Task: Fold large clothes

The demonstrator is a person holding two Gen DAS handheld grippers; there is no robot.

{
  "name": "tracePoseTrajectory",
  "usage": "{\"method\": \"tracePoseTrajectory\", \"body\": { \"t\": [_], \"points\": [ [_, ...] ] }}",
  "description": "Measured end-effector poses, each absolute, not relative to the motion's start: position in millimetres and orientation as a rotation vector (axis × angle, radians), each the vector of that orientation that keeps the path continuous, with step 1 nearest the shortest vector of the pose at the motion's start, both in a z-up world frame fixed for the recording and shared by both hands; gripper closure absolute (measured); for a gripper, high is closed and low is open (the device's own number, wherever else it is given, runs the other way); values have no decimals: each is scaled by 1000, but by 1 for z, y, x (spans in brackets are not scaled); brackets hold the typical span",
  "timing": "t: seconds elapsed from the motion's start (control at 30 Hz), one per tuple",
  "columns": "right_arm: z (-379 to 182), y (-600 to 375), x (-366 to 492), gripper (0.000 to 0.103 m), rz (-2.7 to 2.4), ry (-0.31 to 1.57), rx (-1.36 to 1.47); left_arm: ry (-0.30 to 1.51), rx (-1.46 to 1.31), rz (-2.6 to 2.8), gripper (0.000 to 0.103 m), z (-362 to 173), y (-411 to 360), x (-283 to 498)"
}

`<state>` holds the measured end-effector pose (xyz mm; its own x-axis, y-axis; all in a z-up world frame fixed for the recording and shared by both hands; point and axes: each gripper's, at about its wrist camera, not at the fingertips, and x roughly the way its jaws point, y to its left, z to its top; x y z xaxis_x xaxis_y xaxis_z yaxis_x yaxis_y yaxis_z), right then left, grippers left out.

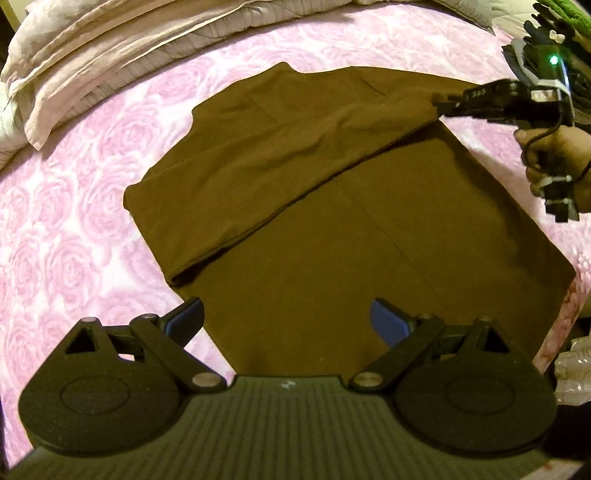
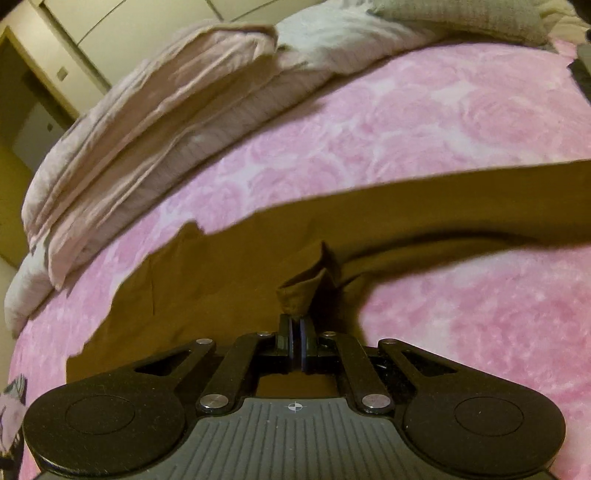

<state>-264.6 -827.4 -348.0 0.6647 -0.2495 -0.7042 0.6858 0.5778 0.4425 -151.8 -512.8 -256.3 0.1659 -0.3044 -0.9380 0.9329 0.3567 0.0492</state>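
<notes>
A large brown garment lies spread on the pink rose bedspread, with one part folded diagonally across its upper half. My left gripper hovers over the garment's near edge, its blue-padded fingers wide apart with nothing between them. At the upper right a hand holds my right gripper, which pinches the end of the folded part. In the right wrist view that gripper is shut on a bunched tip of the brown garment, lifted slightly off the bed.
Folded pale quilts are stacked along the far side of the bed. Dark and green clothes are piled at the upper right. A bare strip of bedspread lies to the right of the garment. A wall and doorway stand beyond.
</notes>
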Motion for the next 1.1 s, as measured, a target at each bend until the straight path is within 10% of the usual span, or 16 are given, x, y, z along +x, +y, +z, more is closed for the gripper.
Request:
{"method": "tracePoseTrajectory", "body": {
  "t": [0.27, 0.47, 1.1],
  "points": [
    [-343, -832, -254, 103, -647, 684, 749, 1032, 742, -1027, 9, -252, -506, -148],
    [-333, -823, -286, 61, -803, 730, 794, 1027, 730, -1051, 9, -244, -499, -148],
    [-298, -945, -502, 58, -1173, 612, 781, 965, 794, -1169, 9, -255, -664, -225]
  ]
}}
